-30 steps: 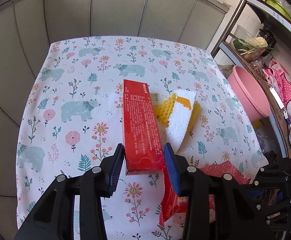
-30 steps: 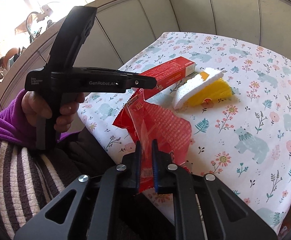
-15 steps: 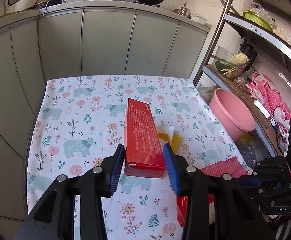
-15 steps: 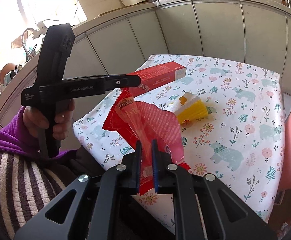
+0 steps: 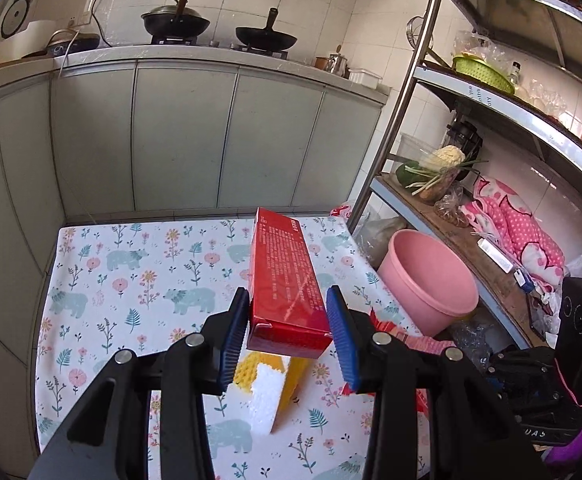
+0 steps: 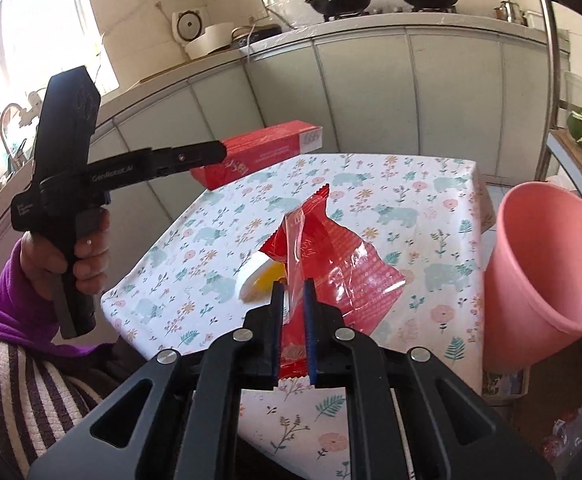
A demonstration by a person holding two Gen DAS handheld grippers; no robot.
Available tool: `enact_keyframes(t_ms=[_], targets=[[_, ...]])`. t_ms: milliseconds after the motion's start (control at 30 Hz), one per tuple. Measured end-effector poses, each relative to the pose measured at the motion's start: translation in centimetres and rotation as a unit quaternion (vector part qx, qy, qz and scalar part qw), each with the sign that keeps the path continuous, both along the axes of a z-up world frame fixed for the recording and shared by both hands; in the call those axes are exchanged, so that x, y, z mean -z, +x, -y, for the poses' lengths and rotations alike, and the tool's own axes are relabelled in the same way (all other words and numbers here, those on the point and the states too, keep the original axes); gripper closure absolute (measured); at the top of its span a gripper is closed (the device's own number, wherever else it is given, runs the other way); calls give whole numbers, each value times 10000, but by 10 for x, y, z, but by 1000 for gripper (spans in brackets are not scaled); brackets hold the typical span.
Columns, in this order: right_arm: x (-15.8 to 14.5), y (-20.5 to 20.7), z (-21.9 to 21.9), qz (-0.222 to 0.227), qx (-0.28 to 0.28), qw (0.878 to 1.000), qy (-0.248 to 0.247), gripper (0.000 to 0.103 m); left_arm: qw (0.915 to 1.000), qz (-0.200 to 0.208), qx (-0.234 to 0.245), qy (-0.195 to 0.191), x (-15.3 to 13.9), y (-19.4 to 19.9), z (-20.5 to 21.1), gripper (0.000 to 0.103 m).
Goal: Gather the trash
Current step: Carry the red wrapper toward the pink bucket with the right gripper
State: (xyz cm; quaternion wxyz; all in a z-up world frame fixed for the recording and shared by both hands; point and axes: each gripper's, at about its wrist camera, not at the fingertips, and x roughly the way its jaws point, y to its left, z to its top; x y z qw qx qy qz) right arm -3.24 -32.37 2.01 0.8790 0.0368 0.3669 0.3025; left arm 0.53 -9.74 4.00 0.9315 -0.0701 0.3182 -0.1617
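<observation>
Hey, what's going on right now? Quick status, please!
Left gripper shut on red box, lifted. Right gripper shut on red wrapper. Sponge on table. Pink basin beside table, path clear.

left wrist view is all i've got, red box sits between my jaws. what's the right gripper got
Observer: The right gripper is shut on a red wrapper, lifted off the table.
Operator: is my box clear of the table
Observer: Yes. From the right wrist, the red box hangs in the air, gripped at one end by the left gripper.
Operator: anything under that wrapper
Observer: The yellow and white sponge lies on the cloth just behind it.
Operator: bin close
Observer: The pink bin stands beside the table's right edge, its mouth open.
</observation>
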Motion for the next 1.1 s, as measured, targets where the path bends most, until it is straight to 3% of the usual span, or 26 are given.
enact_keyframes(t_ms=[167, 200, 333, 500, 600, 700, 800, 967, 1100], targets=[[-14, 5, 34, 381, 839, 9957, 57, 93, 9994, 130, 291, -106, -7, 9, 24, 65], [-16, 5, 40, 477, 1005, 9938, 50, 93, 9992, 173, 337, -106, -8, 10, 28, 80], [-22, 10, 69, 652, 1559, 9853, 231, 93, 9985, 212, 488, -161, -11, 22, 49, 102], [-11, 16, 77, 550, 1677, 9836, 378, 93, 9979, 48, 639, -116, 0, 35, 66, 102], [-6, 20, 75, 478, 1614, 9849, 406, 93, 9977, -98, 645, 155, 6, 40, 66, 101], [-1, 21, 74, 422, 1568, 9856, 482, 93, 9957, -298, 820, 318, 9, 43, 56, 97], [1, 22, 72, 389, 1537, 9862, 468, 93, 9916, -472, 1119, 450, 13, 40, 43, 83], [3, 17, 69, 335, 1551, 9860, 511, 93, 9760, -870, 1953, 416, 24, 14, 40, 80], [1, 18, 66, 318, 1562, 9862, 447, 93, 9605, -1037, 2488, 688, 45, -10, 53, 79]])
